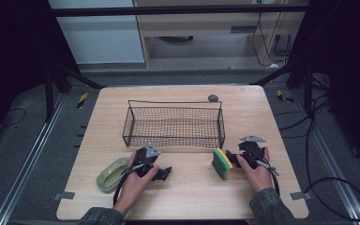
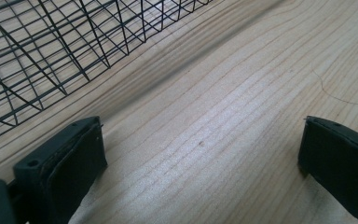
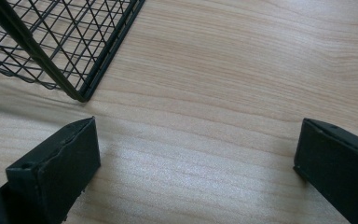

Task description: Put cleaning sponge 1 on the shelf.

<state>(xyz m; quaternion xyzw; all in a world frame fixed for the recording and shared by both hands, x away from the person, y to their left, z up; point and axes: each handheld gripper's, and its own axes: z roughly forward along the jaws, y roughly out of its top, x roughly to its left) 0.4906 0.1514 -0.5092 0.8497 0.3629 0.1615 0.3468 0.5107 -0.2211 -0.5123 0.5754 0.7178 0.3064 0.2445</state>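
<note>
My left gripper [image 1: 163, 173] rests low over the wooden table [image 1: 187, 197] in front of the black wire basket [image 1: 174, 123]. In the left gripper view it [image 2: 200, 163] is open, with bare wood between the jaws and the basket [image 2: 51, 51] at the upper left. My right gripper [image 1: 244, 153] sits at the basket's front right corner, with a yellow and green sponge [image 1: 222, 164] standing on edge just to its left. In the right gripper view it [image 3: 196, 158] is open over bare table, with the basket corner [image 3: 70, 60] at the upper left.
A pale green oval dish [image 1: 111, 174] lies at the table's front left, beside the left hand. A small grey round object [image 1: 213, 98] sits behind the basket's back right corner. The basket holds nothing I can see.
</note>
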